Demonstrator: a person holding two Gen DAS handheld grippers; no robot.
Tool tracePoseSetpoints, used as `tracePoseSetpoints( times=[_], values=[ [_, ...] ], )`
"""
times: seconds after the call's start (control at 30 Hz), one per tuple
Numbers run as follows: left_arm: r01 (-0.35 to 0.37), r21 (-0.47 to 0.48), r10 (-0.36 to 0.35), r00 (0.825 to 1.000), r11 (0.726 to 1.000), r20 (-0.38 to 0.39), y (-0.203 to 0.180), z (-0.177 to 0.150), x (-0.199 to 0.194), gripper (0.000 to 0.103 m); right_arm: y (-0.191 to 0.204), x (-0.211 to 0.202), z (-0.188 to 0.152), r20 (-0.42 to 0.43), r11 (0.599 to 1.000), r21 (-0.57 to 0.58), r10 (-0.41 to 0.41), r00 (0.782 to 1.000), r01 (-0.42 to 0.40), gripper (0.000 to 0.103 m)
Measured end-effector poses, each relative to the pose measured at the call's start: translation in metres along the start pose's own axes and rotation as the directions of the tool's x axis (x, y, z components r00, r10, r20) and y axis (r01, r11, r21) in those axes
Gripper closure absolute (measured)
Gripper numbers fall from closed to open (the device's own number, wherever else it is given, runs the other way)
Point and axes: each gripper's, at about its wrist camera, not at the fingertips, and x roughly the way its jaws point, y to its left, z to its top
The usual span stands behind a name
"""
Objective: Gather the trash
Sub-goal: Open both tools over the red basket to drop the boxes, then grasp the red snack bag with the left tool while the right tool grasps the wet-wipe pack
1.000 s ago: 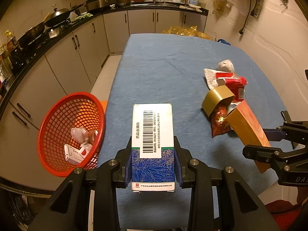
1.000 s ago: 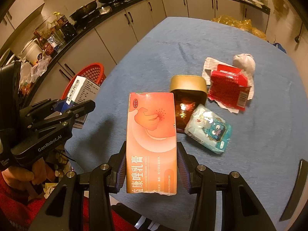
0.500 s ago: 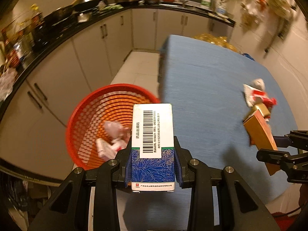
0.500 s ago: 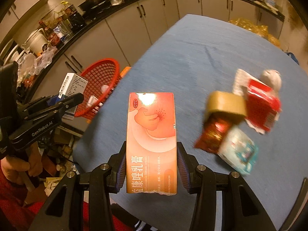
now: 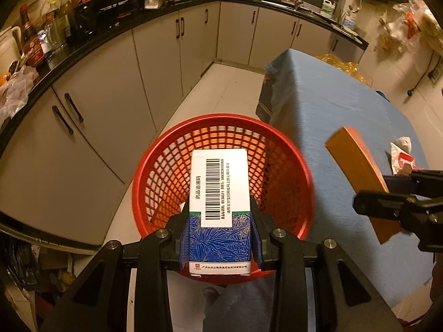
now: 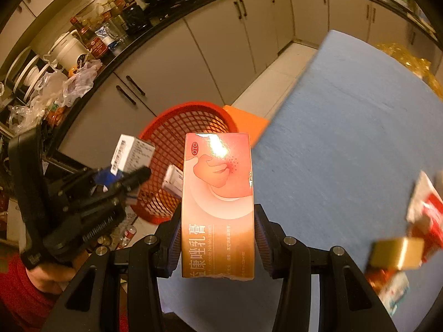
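Observation:
My left gripper (image 5: 220,238) is shut on a blue-and-white medicine box (image 5: 218,193) with a barcode, held right over the red mesh basket (image 5: 290,152) on the floor beside the table. The right gripper (image 6: 218,238) is shut on an orange cream box (image 6: 217,193), over the table's left edge, short of the basket (image 6: 177,121). The right wrist view shows the left gripper (image 6: 110,182) with its box (image 6: 130,152) above the basket. The left wrist view has the right gripper (image 5: 387,193) and the orange box (image 5: 360,171) at the right.
A blue-clothed table (image 5: 346,116) carries more trash at its right: a red-and-white wrapper (image 6: 426,210), a gold box (image 6: 398,251), a white wad (image 5: 401,142). Grey cabinets (image 5: 91,116) and a crowded counter run along the left. An orange stool (image 6: 249,121) stands by the basket.
Both grippers swung left from over the table toward the basket. The left one with the blue box now hangs above the basket; the right one trails with the orange box.

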Motion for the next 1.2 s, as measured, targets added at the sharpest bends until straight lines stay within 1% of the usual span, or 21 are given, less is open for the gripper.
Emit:
tracePoseSetpoints(
  times=[0.23,0.27,0.3,0.33,0.37,0.4,0.57,0.63,0.67,0.7,0.77,0.87,0.93,1.07,1.2],
  values=[
    [-0.003,-0.008,0.003,1.000,1.000,0.015,0.011,0.002,0.002,0.069,0.017,0.030,0.031,-0.019,1.000,0.001,0.022,1.000,-0.022,0.052],
    [-0.001,-0.010,0.002,1.000,1.000,0.017,0.012,0.003,0.002,0.062,0.019,0.032,0.034,-0.018,1.000,0.002,0.024,1.000,-0.024,0.052],
    [-0.006,-0.014,0.007,1.000,1.000,0.020,0.012,0.003,0.001,0.048,0.022,0.035,0.038,-0.015,1.000,0.001,0.029,0.999,-0.029,0.051],
    [-0.013,-0.017,0.013,1.000,1.000,0.024,0.013,0.004,0.000,0.042,0.025,0.036,0.041,-0.015,1.000,-0.002,0.031,0.999,-0.031,0.048],
    [-0.020,-0.019,0.021,0.999,1.000,0.039,0.013,0.003,-0.003,0.041,0.027,0.035,0.042,-0.011,1.000,-0.003,0.029,1.000,-0.029,0.044],
    [-0.020,-0.019,0.020,0.999,1.000,0.042,0.013,0.003,-0.005,0.041,0.027,0.032,0.043,0.002,1.000,-0.003,0.024,1.000,-0.024,0.042],
    [-0.018,-0.025,0.019,0.999,1.000,0.039,0.010,0.002,-0.010,0.041,0.024,0.011,0.036,0.049,1.000,0.008,0.005,0.999,-0.006,0.041],
    [-0.010,-0.029,0.011,0.999,1.000,0.041,0.004,0.000,-0.014,0.041,0.016,-0.001,0.026,0.062,1.000,0.027,0.003,0.998,-0.004,0.039],
    [-0.005,-0.028,0.007,0.999,1.000,0.042,0.001,-0.001,-0.015,0.041,0.011,-0.006,0.021,0.065,0.999,0.039,-0.001,0.998,-0.002,0.037],
    [0.003,-0.020,-0.003,0.999,1.000,0.042,-0.006,-0.003,-0.017,0.041,0.004,-0.013,0.011,0.070,0.998,0.058,-0.006,0.997,0.002,0.035],
    [0.020,0.005,-0.020,0.999,1.000,0.041,-0.021,-0.007,-0.019,0.041,-0.006,-0.021,-0.003,0.073,0.997,0.076,-0.014,0.997,0.009,0.033],
    [0.046,0.053,-0.048,0.998,0.998,0.031,-0.046,-0.013,-0.021,0.041,-0.024,-0.035,-0.032,0.068,0.994,0.091,-0.070,0.995,0.063,0.033],
    [0.058,0.086,-0.060,0.998,0.995,0.023,-0.063,-0.016,-0.020,0.041,-0.036,-0.044,-0.048,0.071,0.991,0.107,-0.091,0.993,0.083,0.033],
    [0.093,0.147,-0.094,0.996,0.985,0.000,-0.100,-0.022,-0.019,0.041,-0.068,-0.068,-0.084,0.091,0.981,0.168,-0.117,0.989,0.101,0.033],
    [0.126,0.195,-0.124,0.992,0.973,-0.022,-0.133,-0.025,-0.017,0.041,-0.096,-0.087,-0.110,0.108,0.972,0.211,-0.126,0.986,0.101,0.033]
  ],
)
